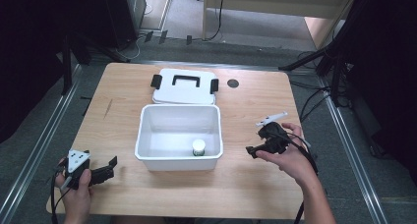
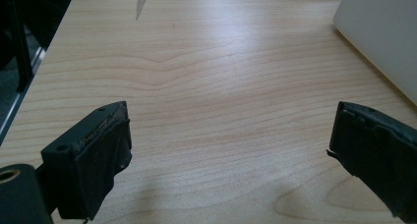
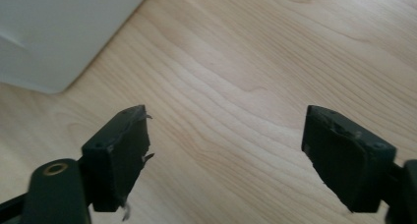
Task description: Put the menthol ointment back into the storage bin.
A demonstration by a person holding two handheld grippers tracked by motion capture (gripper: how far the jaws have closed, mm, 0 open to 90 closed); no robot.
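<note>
We keep the white rectangular plastic storage box (image 1: 179,135) open in the middle of the pale wooden table (image 1: 246,180), so that things can be set straight down into it. A small white jar with a dark band (image 1: 198,147) already stands upright on its floor, close to the near wall and right of centre. The box's white flat lid with a black handle and black side clips (image 1: 184,86) lies just behind it, touching or nearly touching the far wall, within reach for closing, we judge.

Our right gripper (image 1: 259,146) sits low beside the box's right wall, its jaws spread wide with nothing between them; its own camera looks past the jaws at bare wood and a corner of the box (image 3: 59,32). Our left gripper (image 1: 109,166) rests at the table's near left corner, well apart from the box, jaws likewise spread and empty over bare wood (image 2: 226,111), waiting out of the way.
</note>
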